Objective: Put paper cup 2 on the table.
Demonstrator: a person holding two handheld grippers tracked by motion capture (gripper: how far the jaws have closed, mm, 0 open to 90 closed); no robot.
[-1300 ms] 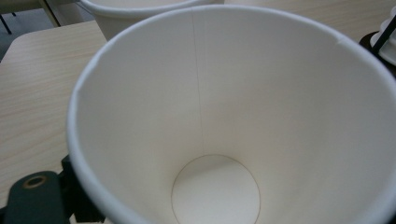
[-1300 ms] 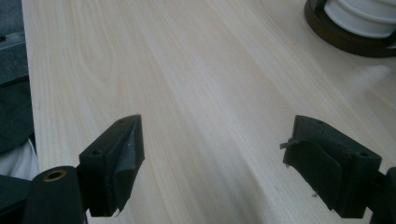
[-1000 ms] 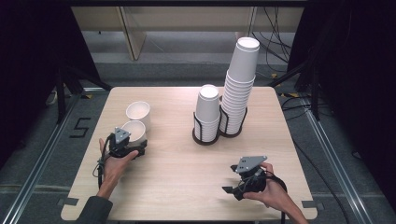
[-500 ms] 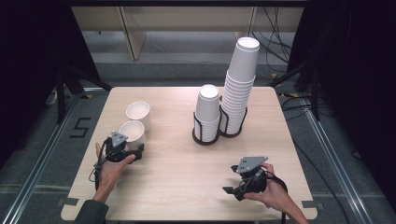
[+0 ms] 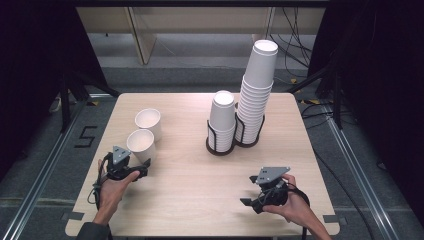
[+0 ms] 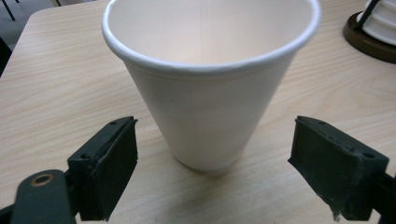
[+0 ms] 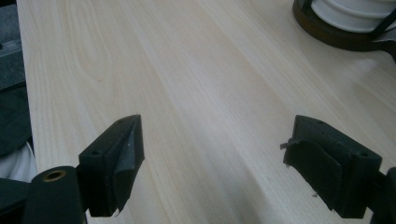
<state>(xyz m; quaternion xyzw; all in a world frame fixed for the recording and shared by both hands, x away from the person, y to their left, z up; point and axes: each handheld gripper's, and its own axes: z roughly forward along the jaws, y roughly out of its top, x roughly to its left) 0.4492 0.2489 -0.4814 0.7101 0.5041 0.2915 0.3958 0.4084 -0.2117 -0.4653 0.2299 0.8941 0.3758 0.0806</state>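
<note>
We list, left to right: left gripper (image 5: 142, 165), jaws wide and released, near cup (image 6: 210, 79) standing upright just beyond them, untouched; far cup (image 5: 148, 121) behind it; two racked cup stacks (image 5: 221, 122); right gripper (image 5: 250, 201), jaws spread over bare table (image 7: 196, 93).

Your left gripper (image 6: 212, 172) faces a cup (image 6: 210, 79) standing apart between its jaws; bare counter (image 5: 200, 190) lies open toward the cup racks (image 5: 235, 142).
</note>
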